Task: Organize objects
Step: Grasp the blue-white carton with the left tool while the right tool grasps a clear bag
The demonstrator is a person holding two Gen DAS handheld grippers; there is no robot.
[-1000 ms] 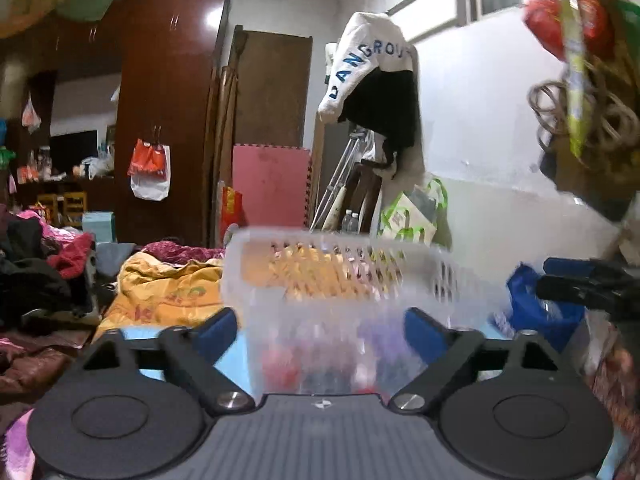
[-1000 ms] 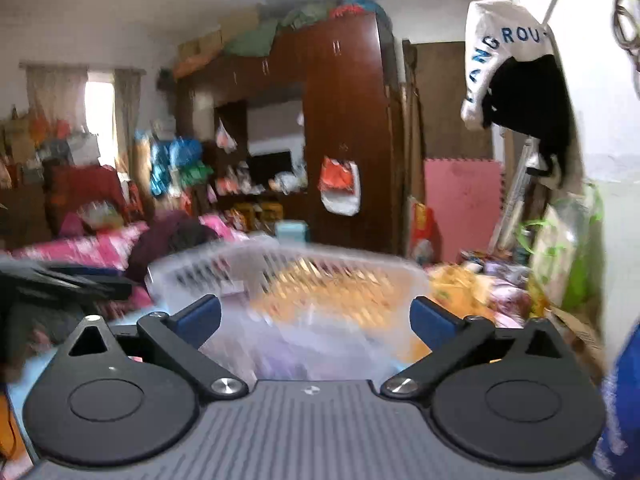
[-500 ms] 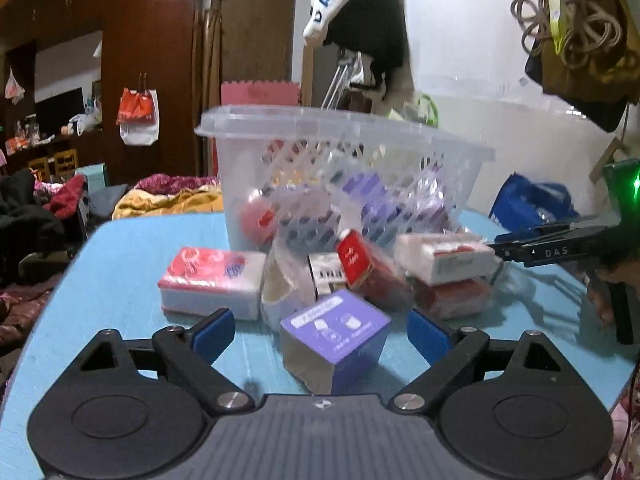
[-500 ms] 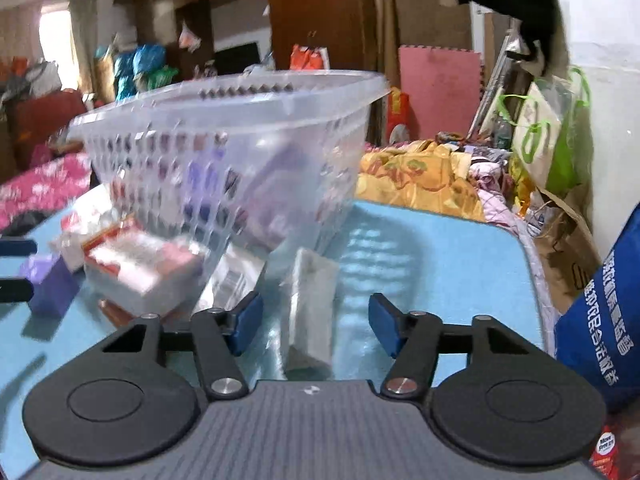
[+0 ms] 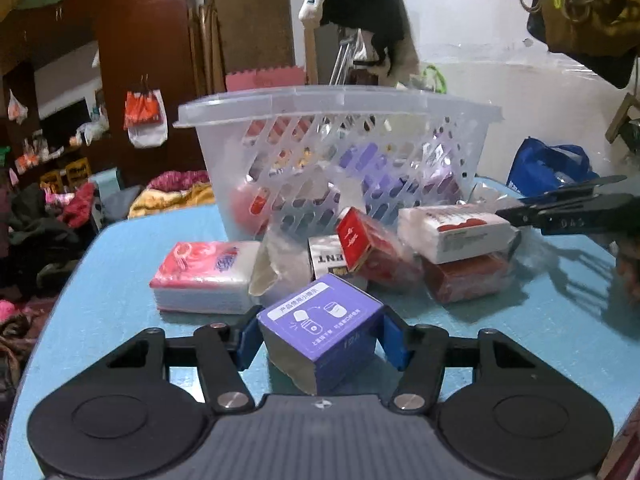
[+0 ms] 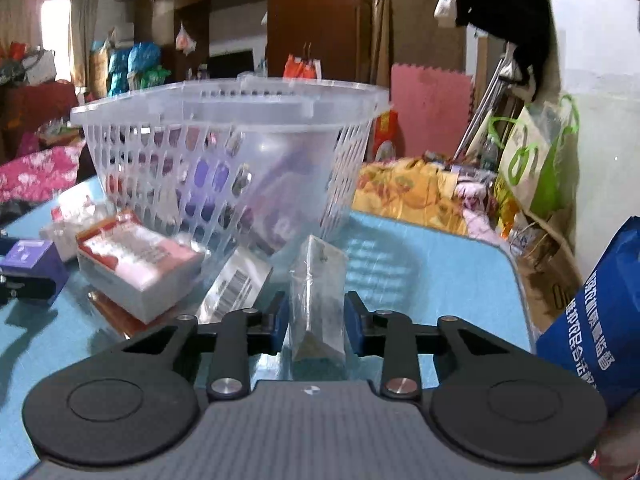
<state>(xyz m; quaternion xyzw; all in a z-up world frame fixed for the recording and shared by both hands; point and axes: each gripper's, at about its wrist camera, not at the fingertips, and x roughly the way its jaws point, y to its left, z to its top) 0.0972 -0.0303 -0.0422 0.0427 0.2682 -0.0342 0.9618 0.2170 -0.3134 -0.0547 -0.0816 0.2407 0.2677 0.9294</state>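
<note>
A purple box [image 5: 320,320] sits on the blue table [image 5: 120,264] between the blue pads of my left gripper [image 5: 320,340]. Its jaws are closing and both pads touch the box's sides. In the right wrist view, my right gripper [image 6: 316,320] is shut on a small clear packet [image 6: 318,280] standing upright on the table [image 6: 432,264]. A clear perforated basket [image 5: 340,108] with purple and red items inside stands just behind the loose packs. The same basket [image 6: 224,96] rises ahead and to the left of the clear packet.
A pink-and-white tissue pack [image 5: 204,276], red boxes [image 5: 372,248] and a white pack [image 5: 456,232] on a red box lie before the basket. A barcoded packet [image 6: 236,288] leans beside the right gripper. A blue bag [image 6: 600,300] stands at the table's right edge.
Both grippers came down from basket height to the table. The left jaws narrowed onto the purple box. The right jaws shut on the clear packet.
</note>
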